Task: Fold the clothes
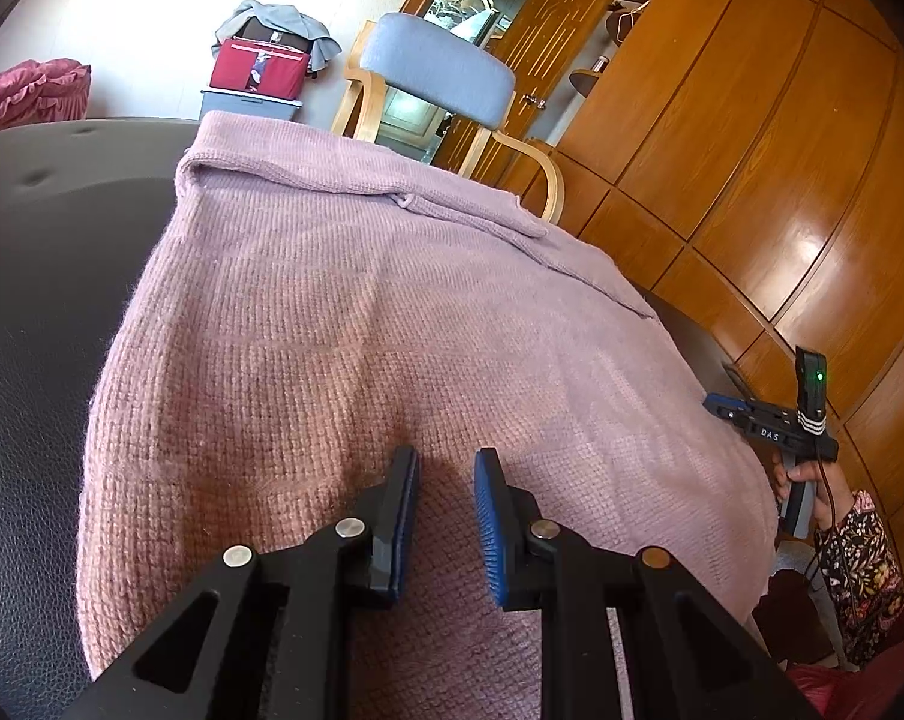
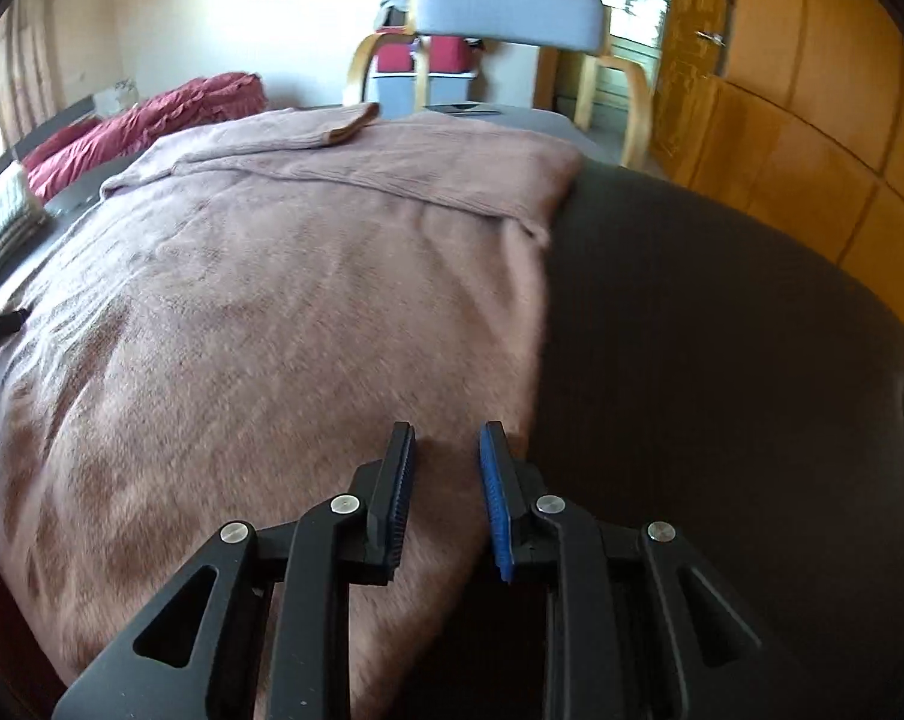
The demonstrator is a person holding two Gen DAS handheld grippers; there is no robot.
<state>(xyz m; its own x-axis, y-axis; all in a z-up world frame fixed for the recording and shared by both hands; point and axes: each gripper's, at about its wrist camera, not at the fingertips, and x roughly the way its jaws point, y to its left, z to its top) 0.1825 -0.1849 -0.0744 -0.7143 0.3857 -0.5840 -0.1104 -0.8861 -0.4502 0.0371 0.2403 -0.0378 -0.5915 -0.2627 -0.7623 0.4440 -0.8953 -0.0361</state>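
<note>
Pink knit sweater (image 1: 344,324) spread flat over the dark padded surface (image 1: 38,276), one sleeve (image 2: 284,135) folded across the body toward 12 o'clock in the right wrist view. Left claw (image 1: 446,468) low over the near part of the sweater, fingers parted with knit showing in the gap, clamping nothing. Right claw (image 2: 449,441) at the sweater's side edge, toward 3 o'clock of the garment, fingers likewise apart and empty, one over the knit and the other over the bare surface. Seen from the left wrist at 4 o'clock: the right hand (image 1: 805,480) wrapped around the tool's grip, floral sleeve (image 1: 859,564) behind it, tool held roughly level and pointing in over the sweater. Grey-backed wooden chair (image 1: 446,66) beyond the far edge at 12 o'clock.
</note>
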